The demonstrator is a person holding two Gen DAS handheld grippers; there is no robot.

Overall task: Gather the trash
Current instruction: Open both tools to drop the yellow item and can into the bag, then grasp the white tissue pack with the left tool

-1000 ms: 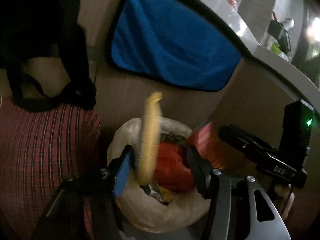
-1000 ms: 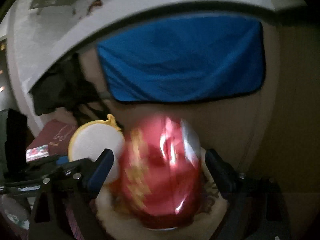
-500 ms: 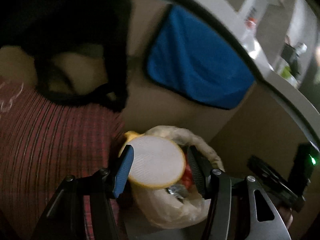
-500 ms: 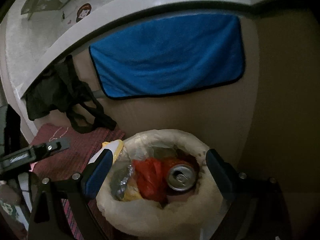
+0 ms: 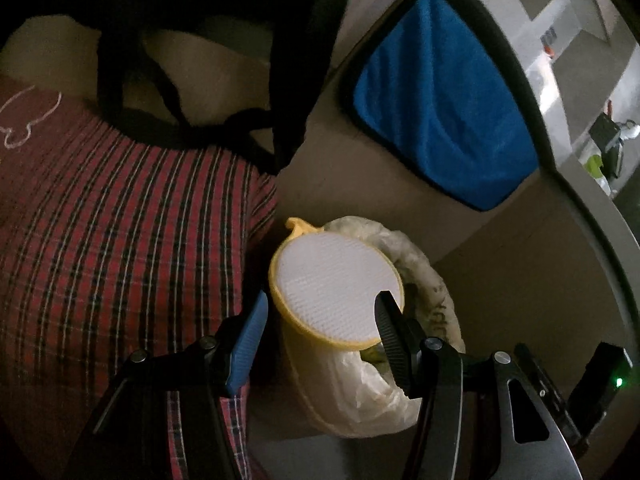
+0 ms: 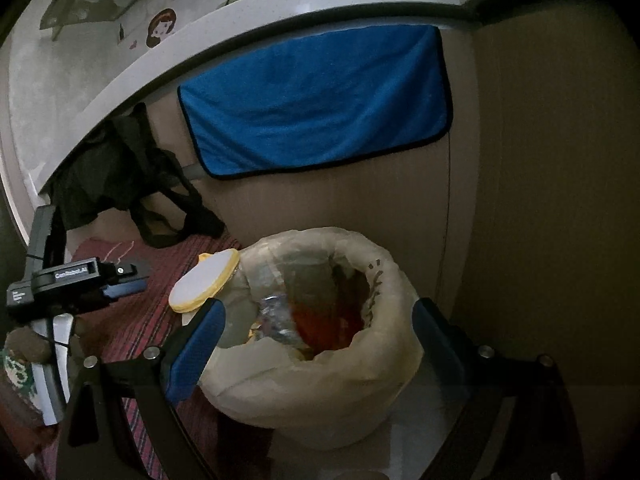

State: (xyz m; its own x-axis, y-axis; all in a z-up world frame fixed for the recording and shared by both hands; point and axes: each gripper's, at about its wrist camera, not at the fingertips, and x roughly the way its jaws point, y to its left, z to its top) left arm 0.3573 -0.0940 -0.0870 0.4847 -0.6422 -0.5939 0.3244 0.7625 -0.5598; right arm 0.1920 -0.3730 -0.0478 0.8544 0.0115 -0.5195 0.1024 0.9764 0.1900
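Observation:
A bin lined with a pale plastic bag [image 6: 320, 364] stands on the floor by a cabinet; red wrappers, foil and other trash lie inside. A round yellow lid with a white mesh face [image 5: 336, 288] rests tilted on the bin's left rim; it also shows in the right wrist view [image 6: 204, 282]. My left gripper [image 5: 320, 328] is open, its fingers on either side of the lid with gaps showing. My right gripper [image 6: 316, 344] is open and empty, spread wide around the bin's mouth. The bag [image 5: 424, 280] shows behind the lid in the left wrist view.
A blue cloth [image 6: 316, 100] hangs on the cabinet front under a pale countertop [image 6: 240, 12]. A black bag [image 6: 132, 176] hangs at left. A red plaid cloth [image 5: 120, 220] lies left of the bin. The left gripper body [image 6: 68, 284] shows at left.
The right gripper let a red can drop into the bin and pulled back. The yellow lid turned from edge-on to face-on and came down onto the bin's left rim; the left gripper drew back.

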